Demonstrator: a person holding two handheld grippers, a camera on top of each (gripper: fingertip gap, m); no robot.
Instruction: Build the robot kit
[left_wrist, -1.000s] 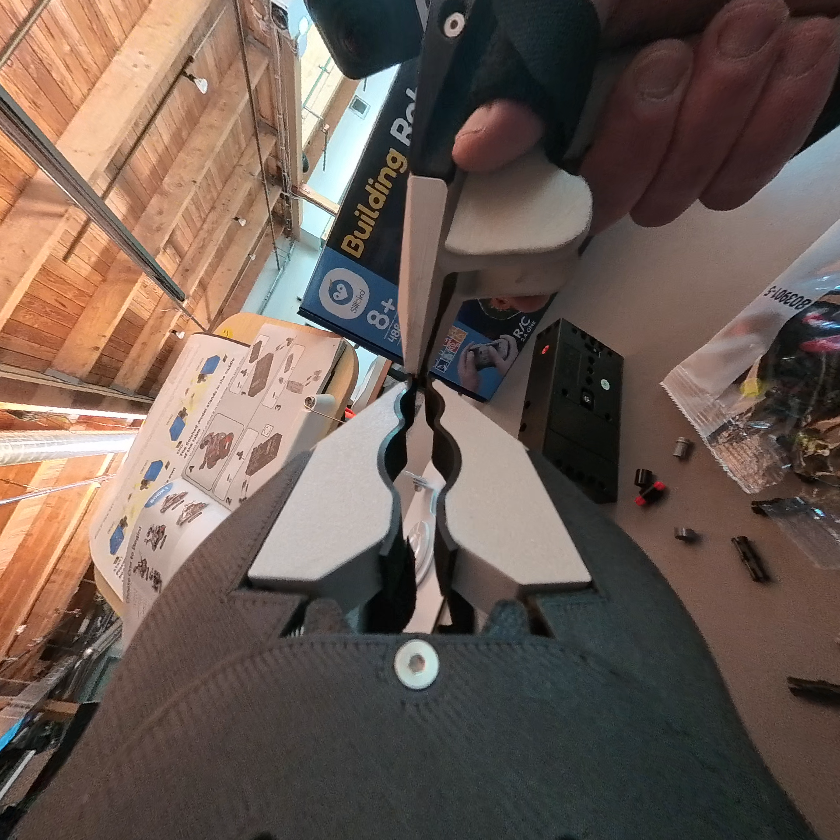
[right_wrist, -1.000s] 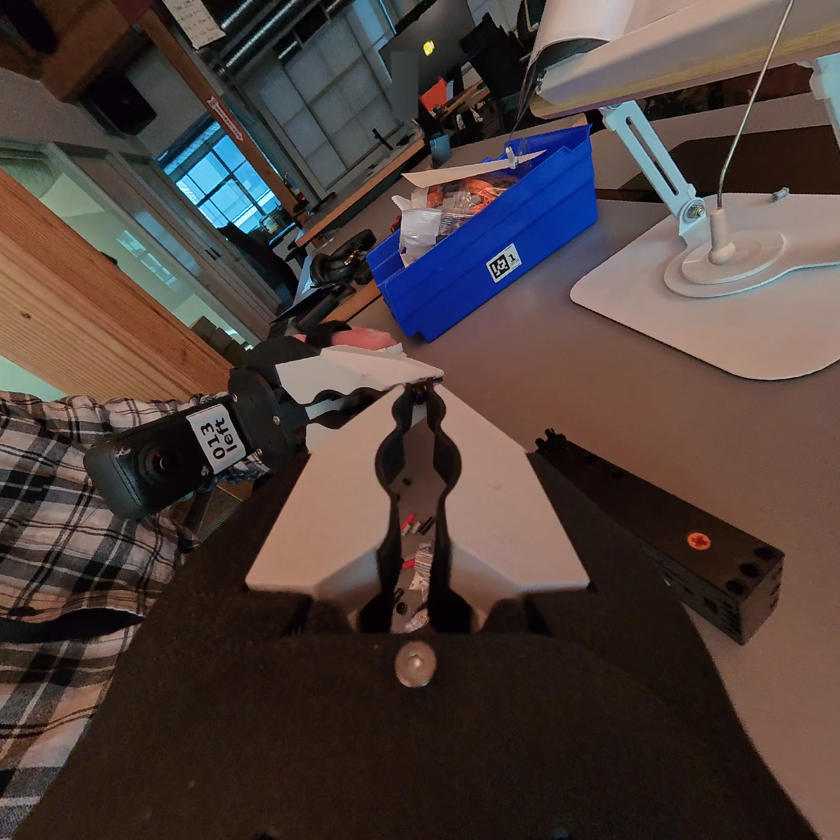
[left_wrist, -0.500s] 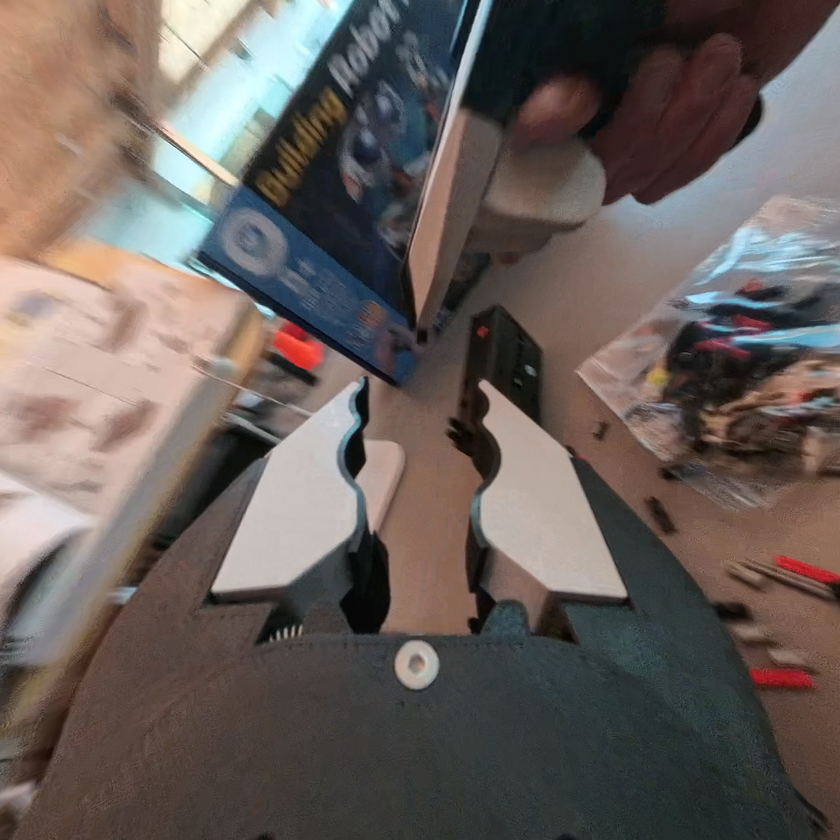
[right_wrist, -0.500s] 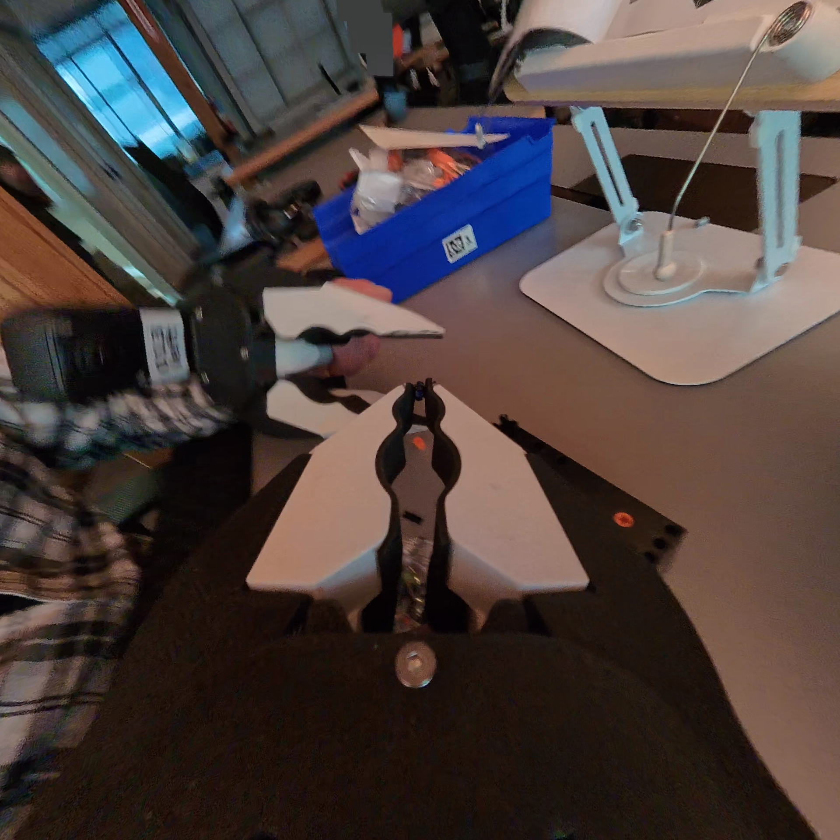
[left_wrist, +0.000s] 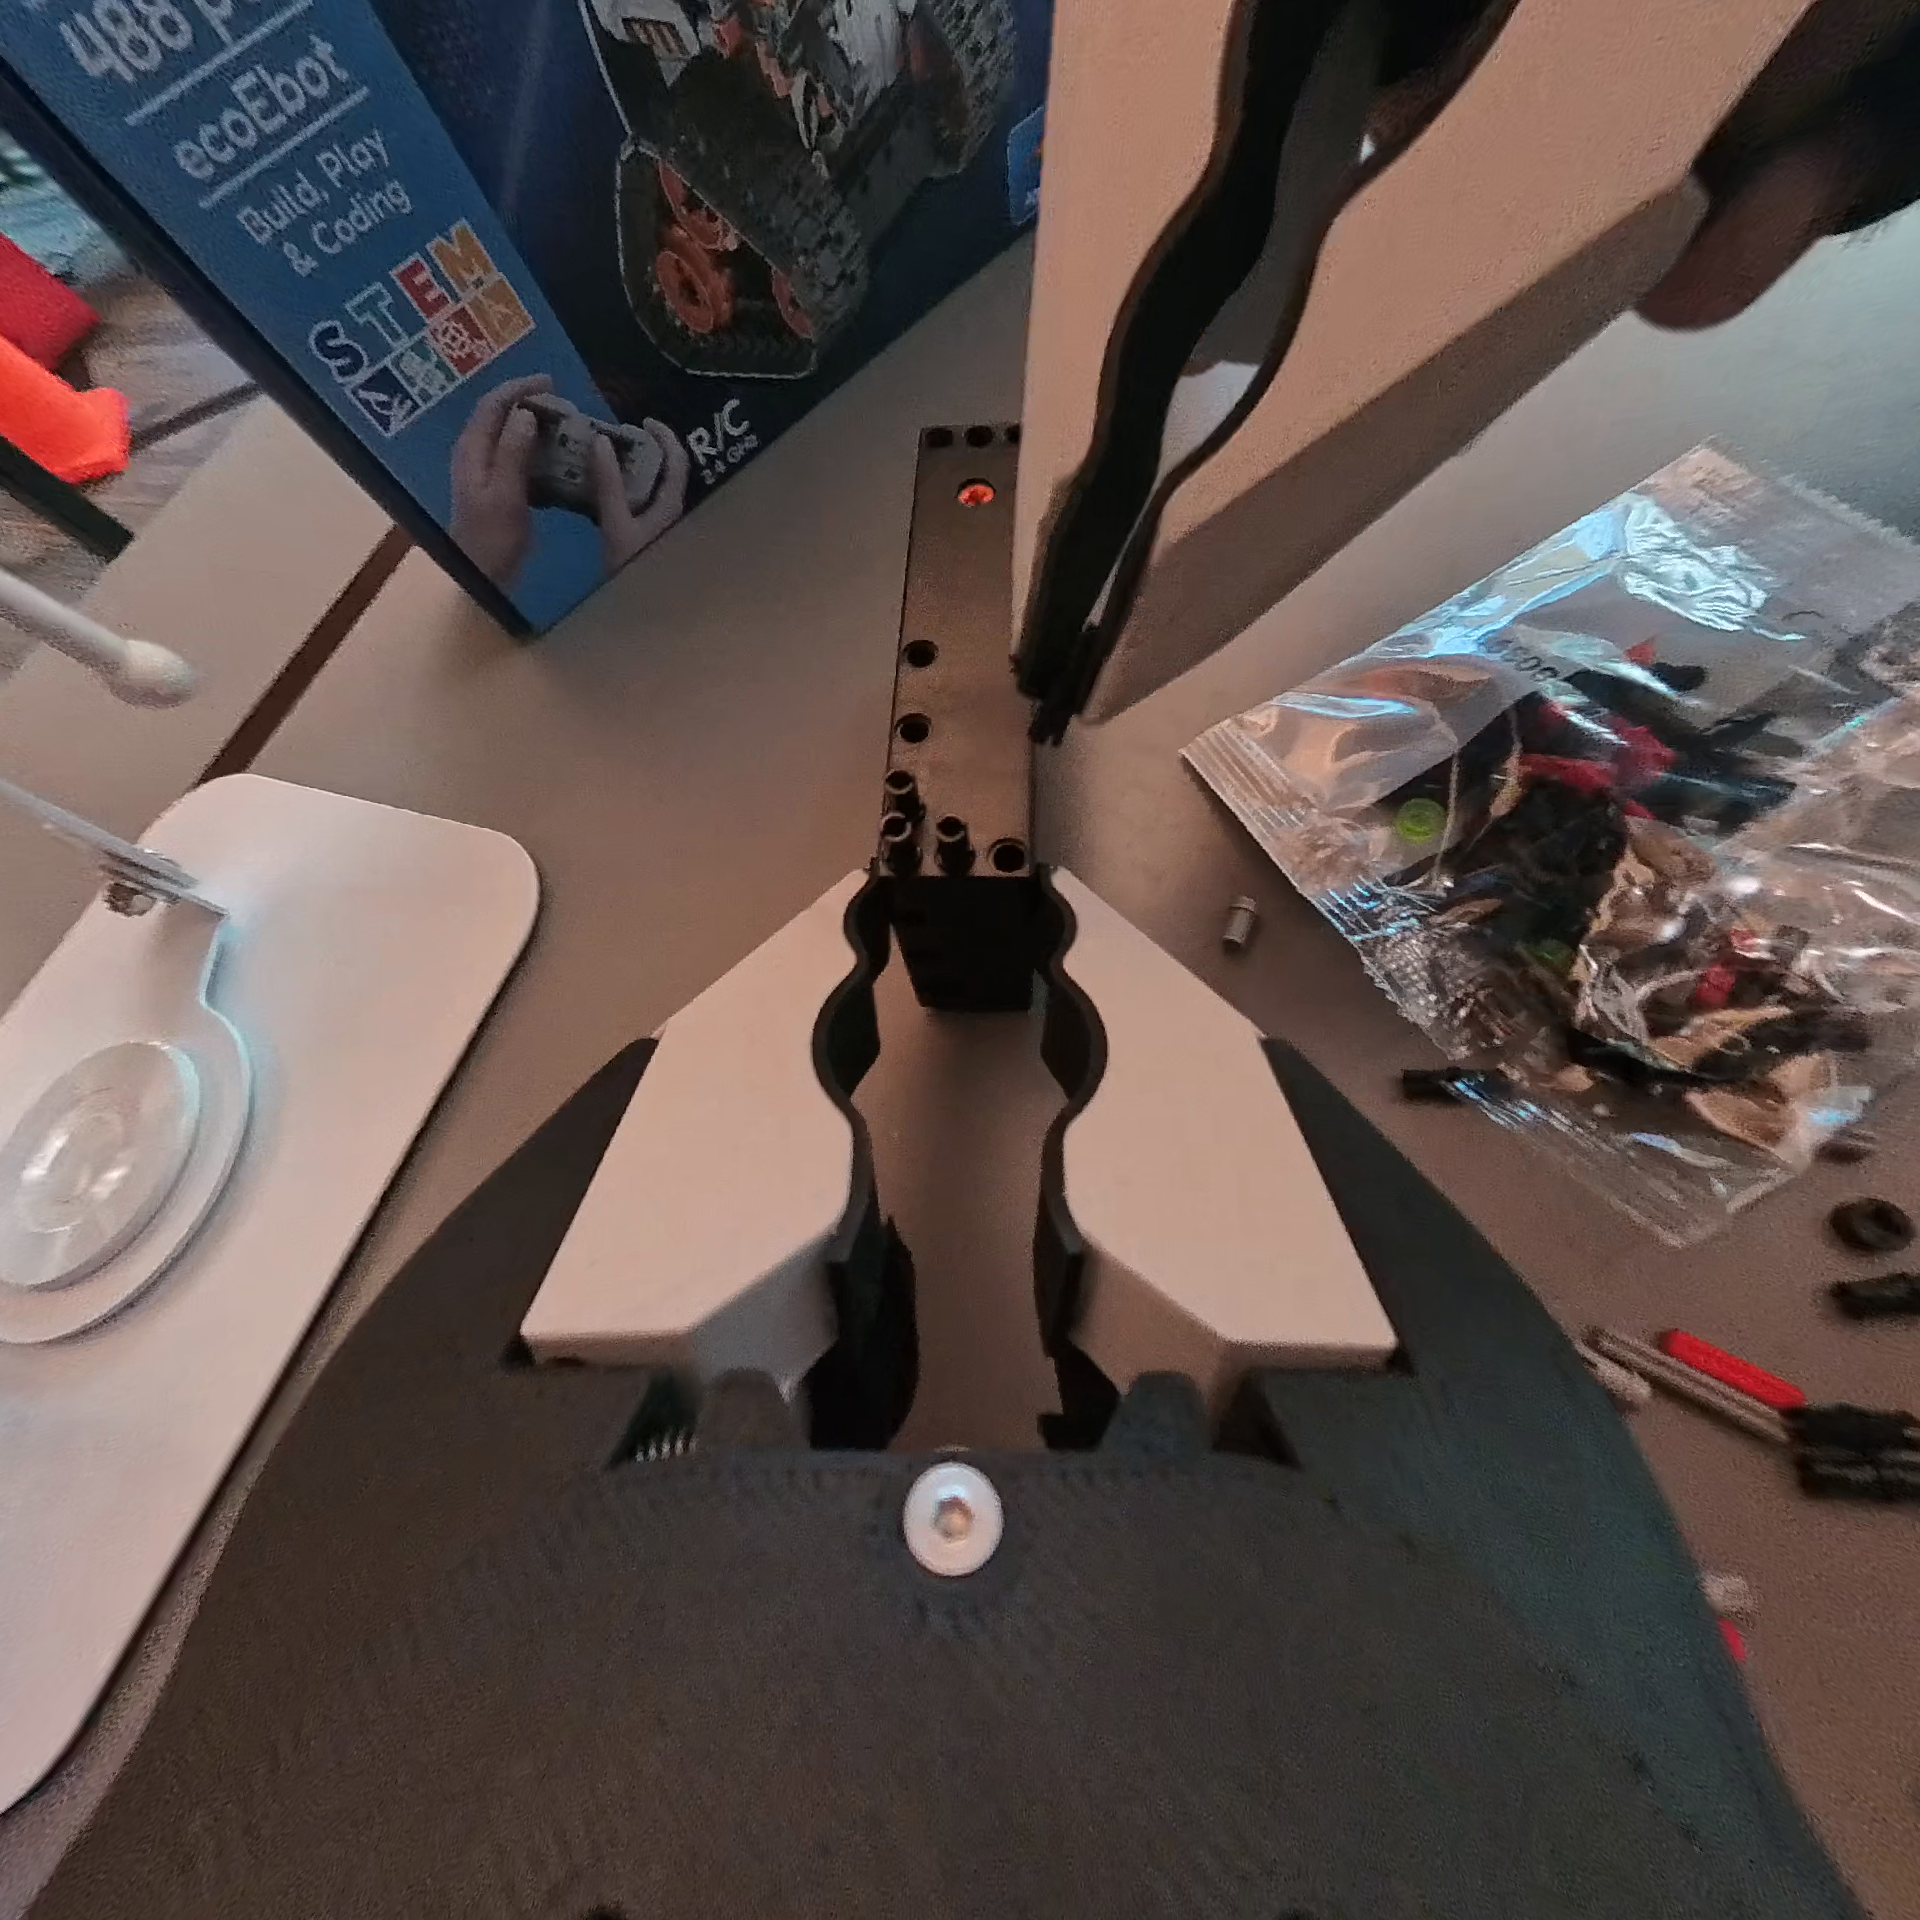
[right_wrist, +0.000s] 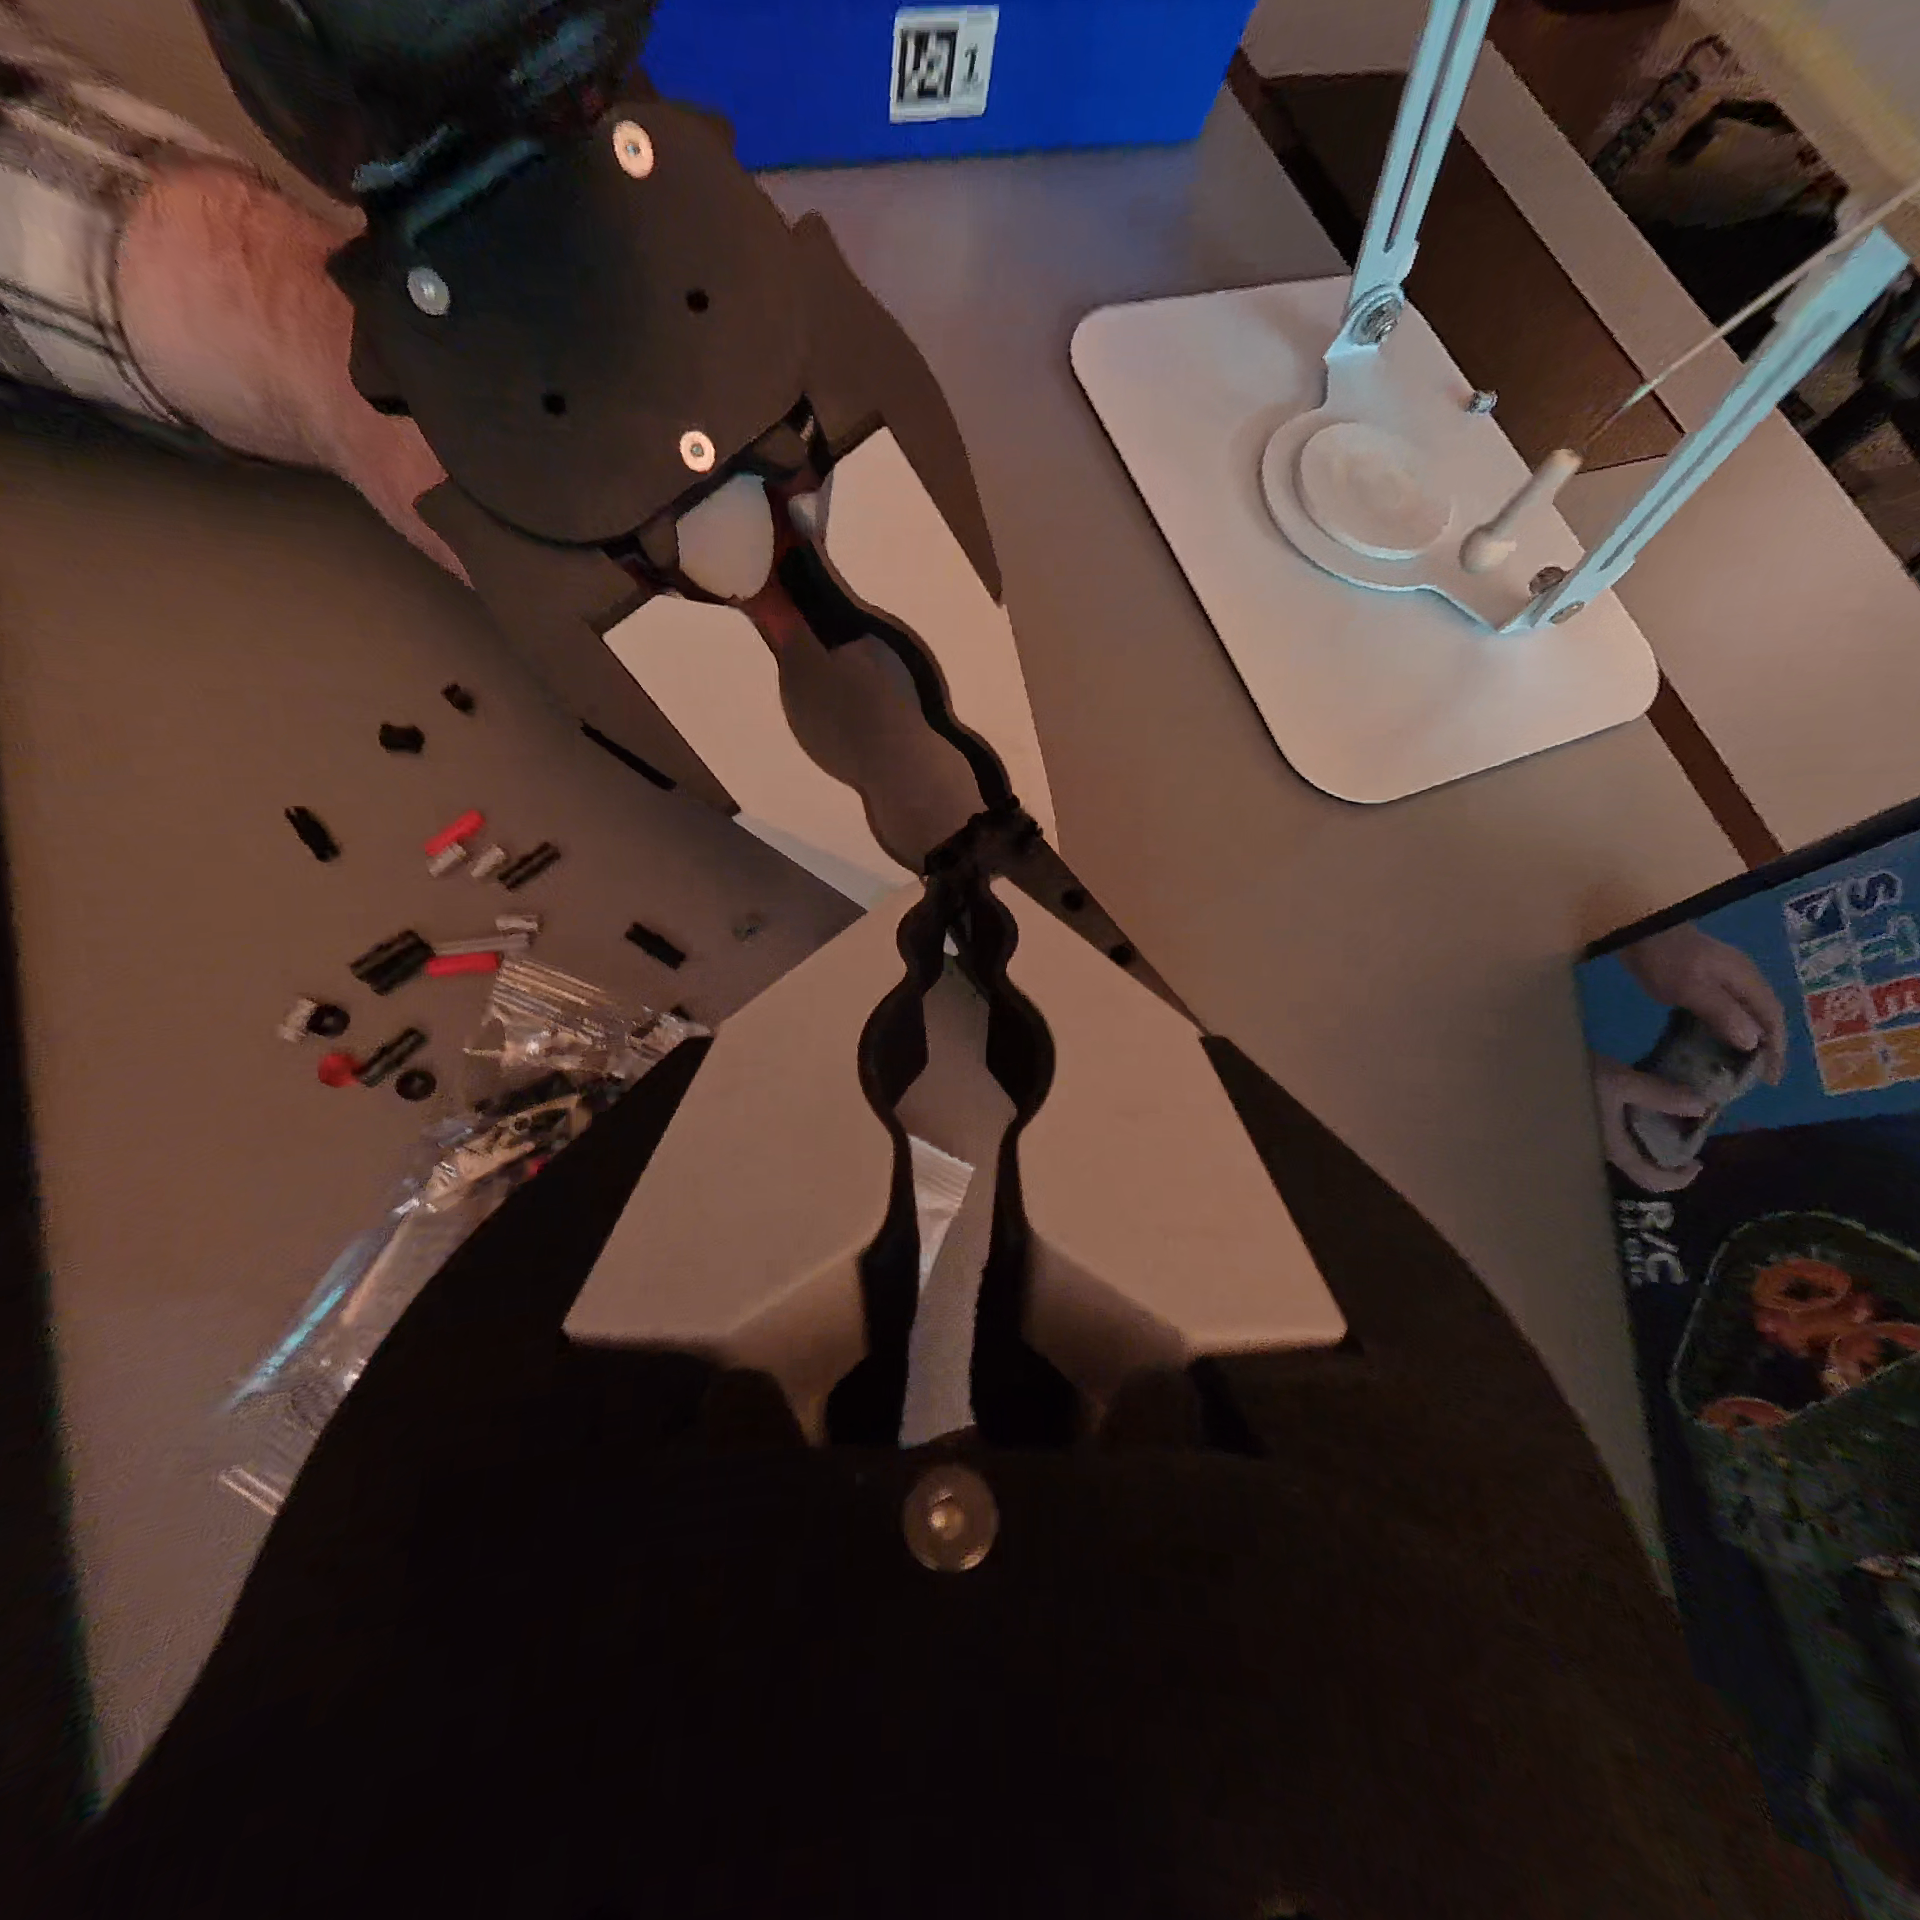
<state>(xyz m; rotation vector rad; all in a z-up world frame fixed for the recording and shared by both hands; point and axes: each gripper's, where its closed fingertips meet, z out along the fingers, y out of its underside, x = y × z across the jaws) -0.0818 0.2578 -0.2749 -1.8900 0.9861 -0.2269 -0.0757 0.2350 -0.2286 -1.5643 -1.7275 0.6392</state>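
A long black block (left_wrist: 956, 644) with round holes and an orange dot lies on the grey table. My left gripper (left_wrist: 958, 899) is shut on its near end, one finger on each side. My right gripper (left_wrist: 1055, 696) comes down from above, held by a hand, with its tips at the block's right edge. In the right wrist view my right gripper (right_wrist: 958, 894) is shut, its tips right beside the left gripper (right_wrist: 982, 826) and the block (right_wrist: 1081, 904). I cannot tell whether something small is pinched in the right tips.
A blue toy box (left_wrist: 499, 260) stands behind the block. A white stand base (left_wrist: 260, 1039) lies to the left. A clear bag of parts (left_wrist: 1558, 883) lies to the right, with small loose red and black pieces (right_wrist: 447, 956) around it. A blue bin (right_wrist: 1091, 94) stands farther off. About 5 centimetres separates my left fingertips from my right.
My left gripper swung down from pointing upward, opened, then closed on the near end of the black block. My right gripper tilted down and moved its tips to the block.
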